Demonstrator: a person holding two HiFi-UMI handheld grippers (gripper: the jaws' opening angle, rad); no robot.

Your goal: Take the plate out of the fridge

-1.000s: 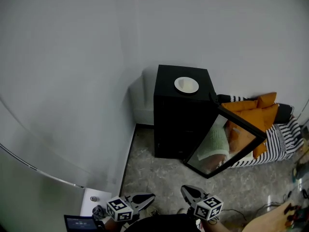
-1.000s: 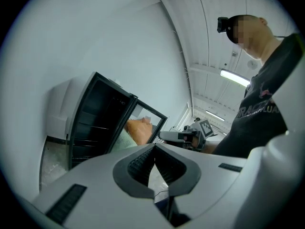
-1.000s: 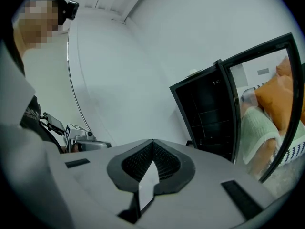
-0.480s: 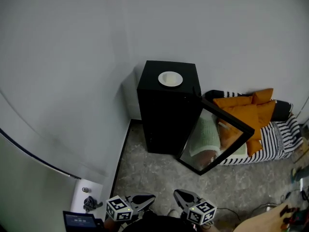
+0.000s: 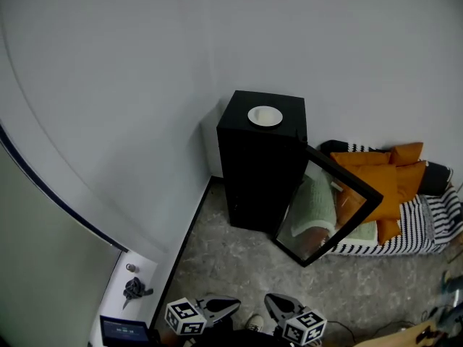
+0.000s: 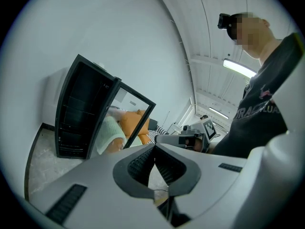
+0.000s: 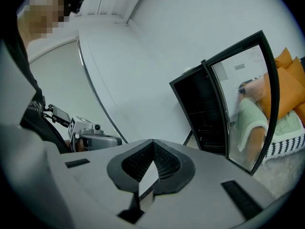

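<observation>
A white plate [image 5: 265, 116] lies on top of the black fridge [image 5: 260, 172], which stands in the corner of the room. The fridge's glass door [image 5: 329, 208] hangs open to the right and the shelves inside look dark. Both grippers sit at the bottom edge of the head view, well short of the fridge. My left gripper [image 5: 233, 306] is shut and holds nothing, and so is my right gripper [image 5: 270, 301]. The left gripper view shows the fridge [image 6: 78, 111] far ahead on the left. In the right gripper view the fridge [image 7: 202, 111] and its door [image 7: 248, 94] stand to the right.
Orange cushions [image 5: 383, 183] lie on a black-and-white striped mattress [image 5: 423, 223] right of the open door. A low white ledge [image 5: 123, 298] with a small dark object [image 5: 134, 288] runs along the left wall. Grey stone floor [image 5: 231, 266] lies between me and the fridge.
The fridge slid left in the head view and then partway back right. Both grippers have sunk lower at the bottom edge and stayed shut. More of the left ledge shows.
</observation>
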